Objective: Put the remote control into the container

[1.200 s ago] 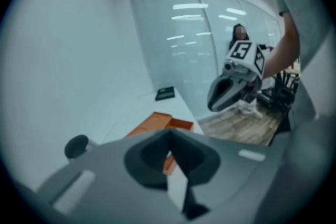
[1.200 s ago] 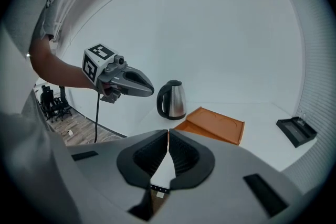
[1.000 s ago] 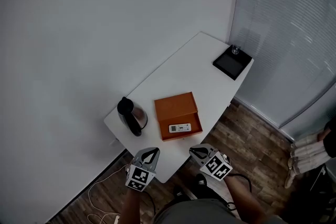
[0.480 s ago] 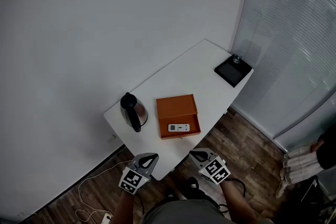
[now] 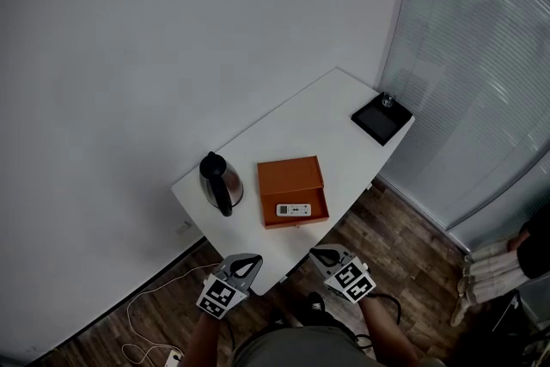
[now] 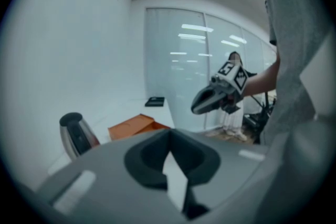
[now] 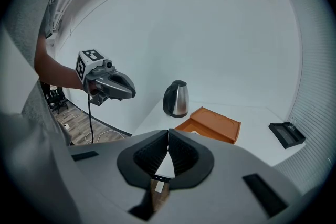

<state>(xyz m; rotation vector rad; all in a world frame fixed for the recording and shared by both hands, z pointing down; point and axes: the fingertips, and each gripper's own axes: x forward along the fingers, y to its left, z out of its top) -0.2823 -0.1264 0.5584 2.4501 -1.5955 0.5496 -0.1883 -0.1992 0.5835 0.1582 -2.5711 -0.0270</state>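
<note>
Well beyond closed, empty left gripper (image 5: 247,259) and right gripper (image 5: 318,252), remote control (image 5: 294,209) inside orange container (image 5: 290,176).

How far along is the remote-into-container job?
Done, it seems: the remote control lies inside the orange container on the table. In hand: nothing. The left hand-held gripper and right hand-held gripper are both shut and empty, held off the table's near edge. Left: nothing that shows.

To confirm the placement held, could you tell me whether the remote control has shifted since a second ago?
No: the remote control lies at the same spot in the orange box's near half.
</note>
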